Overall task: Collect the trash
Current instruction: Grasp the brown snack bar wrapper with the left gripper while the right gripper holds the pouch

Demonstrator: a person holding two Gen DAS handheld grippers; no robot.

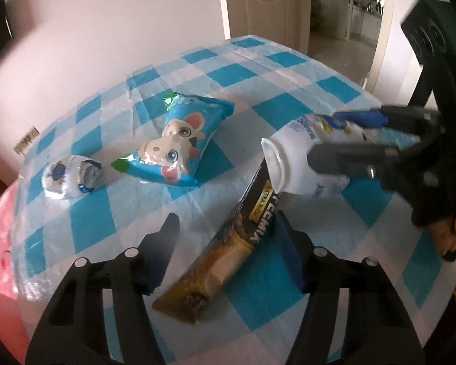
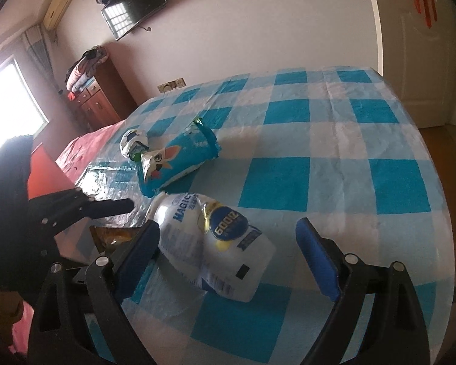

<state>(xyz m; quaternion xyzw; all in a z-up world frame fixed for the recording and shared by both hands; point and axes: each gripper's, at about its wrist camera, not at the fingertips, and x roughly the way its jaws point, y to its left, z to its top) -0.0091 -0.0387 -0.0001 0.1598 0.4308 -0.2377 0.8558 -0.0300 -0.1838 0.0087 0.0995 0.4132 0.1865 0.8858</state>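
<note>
A glossy, wrinkled plastic tablecloth (image 1: 270, 70) in blue and white checks covers the table. On it, far left in the left wrist view, lies a puffy blue snack bag (image 1: 179, 143) printed with a cartoon cow, and beside it a small crumpled foil wrapper (image 1: 70, 179). Nearer lies a long, flat, dark and gold coffee-mix sachet (image 1: 228, 243), between the spread fingers of the left gripper (image 1: 225, 222), untouched. The right gripper (image 2: 228, 231) is spread wide around a crushed white plastic bottle (image 2: 209, 237) with a round open mouth; whether its pads touch it is unclear.
</note>
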